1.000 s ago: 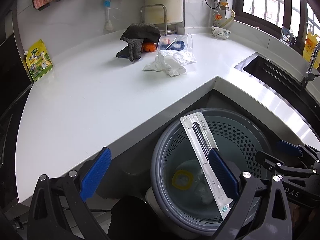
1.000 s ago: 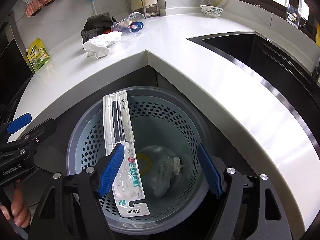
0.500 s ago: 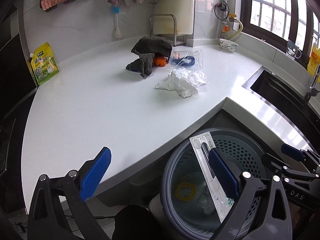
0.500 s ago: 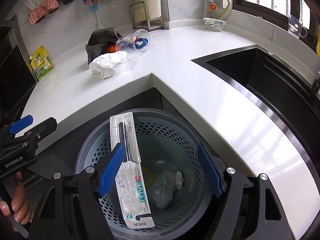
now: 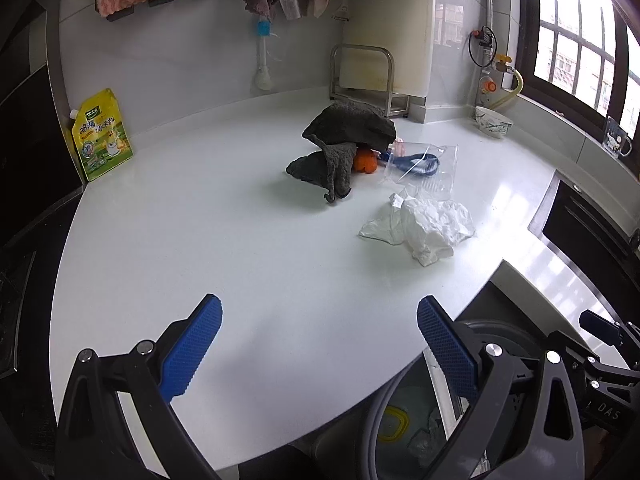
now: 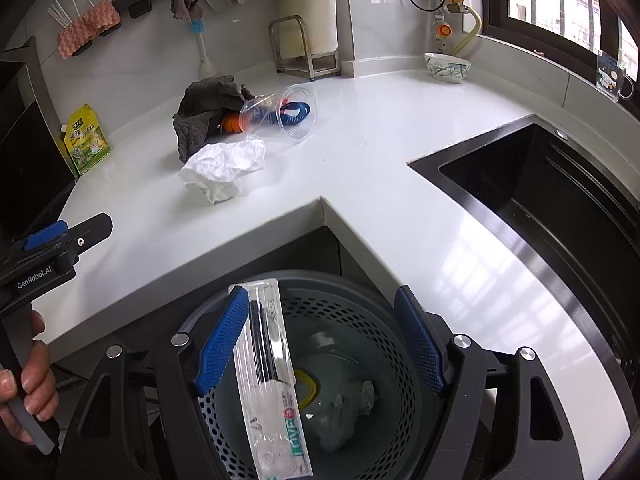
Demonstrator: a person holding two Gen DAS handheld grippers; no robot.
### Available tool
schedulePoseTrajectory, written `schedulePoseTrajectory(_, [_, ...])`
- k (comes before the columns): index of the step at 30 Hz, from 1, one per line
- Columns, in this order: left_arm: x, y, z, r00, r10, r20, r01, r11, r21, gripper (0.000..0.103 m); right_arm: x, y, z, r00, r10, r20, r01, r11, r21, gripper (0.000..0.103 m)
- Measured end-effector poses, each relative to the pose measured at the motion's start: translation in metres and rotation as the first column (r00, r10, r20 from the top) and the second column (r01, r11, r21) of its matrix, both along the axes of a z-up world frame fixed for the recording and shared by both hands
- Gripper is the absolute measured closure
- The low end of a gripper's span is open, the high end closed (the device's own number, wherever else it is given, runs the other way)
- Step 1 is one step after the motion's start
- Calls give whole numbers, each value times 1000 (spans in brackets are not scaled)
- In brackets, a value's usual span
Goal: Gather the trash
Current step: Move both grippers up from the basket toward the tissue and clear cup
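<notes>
left gripper (image 5: 318, 354): jaws wide, empty | right gripper (image 6: 320, 342): jaws wide, empty | toothbrush pack (image 6: 272, 380): leaning in bin (image 6: 360, 292), 6 o'clock | crumpled tissue (image 5: 424, 226): counter, 1 o'clock

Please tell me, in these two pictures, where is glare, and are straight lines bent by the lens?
Left wrist view: window light glares on the counter beside the crumpled white paper; the wall line behind bows. Right wrist view: bright window reflections lie on the counter near the sink; the counter edge curves, and the corners are dark.
</notes>
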State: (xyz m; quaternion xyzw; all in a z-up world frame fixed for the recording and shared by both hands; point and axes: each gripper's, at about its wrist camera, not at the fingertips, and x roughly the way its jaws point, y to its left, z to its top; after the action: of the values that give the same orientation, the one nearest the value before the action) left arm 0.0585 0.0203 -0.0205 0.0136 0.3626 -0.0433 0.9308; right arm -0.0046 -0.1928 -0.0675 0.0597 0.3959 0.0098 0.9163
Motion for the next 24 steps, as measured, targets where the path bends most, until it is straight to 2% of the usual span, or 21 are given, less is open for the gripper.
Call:
schedulePoseTrajectory(6, [22,-16,1,1000,-1,18,1,1000,-10,7,42,-10,21,999,8,37,-9,1000,19,31])
schedulePoseTrajectory(11, [36,-28,-3,1000,-2,6,2,1000,-13,7,87,-16,29,999,34,35,-35,998,57,31])
schedulePoseTrajectory(18, [52,-33,-5,1000,9,1,-9,1000,-2,7,145,-4,32,996,89,27,-90,994,58,31])
schedulePoseTrajectory(24, [62,-37,-5,1000,15,-8,-15,1000,-8,7,181,6,22,993,121,4,-121,991,57,31])
